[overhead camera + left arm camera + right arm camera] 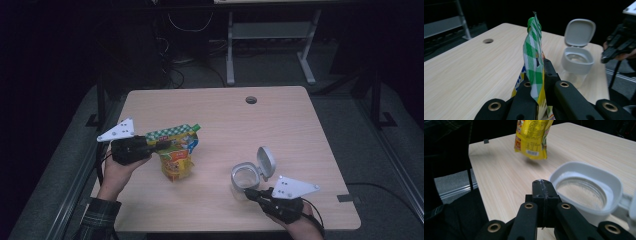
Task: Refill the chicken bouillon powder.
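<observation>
A yellow snack bag point(176, 156) with a green-checked top hangs above the table at the left. My left gripper point(159, 145) is shut on that checked top point(534, 57), and the bag's bottom point(531, 145) floats clear of the wood. A clear jar point(246, 179) with a grey rim and its flip lid point(266, 162) standing open sits at the front right. My right gripper point(253, 194) is shut with nothing in it, its tips just beside the jar's near rim point(584, 192). The open jar point(577, 60) looks empty.
The light wooden table point(280, 130) has a round cable hole point(251, 100) near its far edge. A small grey tab point(345, 198) lies at the right front edge. Desk legs and cables stand on the dark floor behind.
</observation>
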`<state>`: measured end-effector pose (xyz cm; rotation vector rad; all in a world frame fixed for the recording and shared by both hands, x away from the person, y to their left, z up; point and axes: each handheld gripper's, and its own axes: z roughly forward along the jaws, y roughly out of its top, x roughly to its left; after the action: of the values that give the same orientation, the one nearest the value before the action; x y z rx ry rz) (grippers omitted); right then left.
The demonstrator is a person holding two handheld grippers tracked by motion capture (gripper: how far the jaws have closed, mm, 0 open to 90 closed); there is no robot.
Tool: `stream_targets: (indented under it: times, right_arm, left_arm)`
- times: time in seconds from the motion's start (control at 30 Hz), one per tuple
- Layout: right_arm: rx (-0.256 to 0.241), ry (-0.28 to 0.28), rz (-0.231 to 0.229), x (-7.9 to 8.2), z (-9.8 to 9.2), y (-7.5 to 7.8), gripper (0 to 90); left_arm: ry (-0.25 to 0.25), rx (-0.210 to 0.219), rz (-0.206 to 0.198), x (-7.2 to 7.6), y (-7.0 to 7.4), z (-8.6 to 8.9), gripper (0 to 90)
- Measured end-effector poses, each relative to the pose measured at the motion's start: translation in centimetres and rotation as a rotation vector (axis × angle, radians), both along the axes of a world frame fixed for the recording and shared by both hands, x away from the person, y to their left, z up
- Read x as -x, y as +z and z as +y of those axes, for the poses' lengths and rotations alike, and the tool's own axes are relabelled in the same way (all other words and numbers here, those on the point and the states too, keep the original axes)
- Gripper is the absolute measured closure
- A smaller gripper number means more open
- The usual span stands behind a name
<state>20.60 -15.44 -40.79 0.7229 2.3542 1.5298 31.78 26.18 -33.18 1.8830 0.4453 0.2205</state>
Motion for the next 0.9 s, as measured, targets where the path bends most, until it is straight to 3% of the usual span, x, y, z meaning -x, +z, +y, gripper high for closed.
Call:
stream_targets:
  times: [0.07,0.3,0.53,0.9]
  right_arm:
    - [-0.006,-0.007,0.014,-0.2,0.6,0.3,90.0]
    - [-0.018,-0.053,-0.011,-1.0,2.9,1.4,90.0]
    - [-0.015,-0.048,-0.032,-1.7,4.9,1.8,90.0]
    - [-0.017,-0.077,-0.044,-3.0,7.5,2.2,90.0]
  left_arm:
    - [-0.023,0.010,0.003,0.1,0.2,-0.2,90.0]
    - [-0.069,0.020,0.005,0.5,1.0,-0.9,90.0]
    - [-0.109,0.054,0.008,0.6,1.7,-1.2,90.0]
    - [-0.158,0.067,0.010,0.9,3.3,-2.1,90.0]
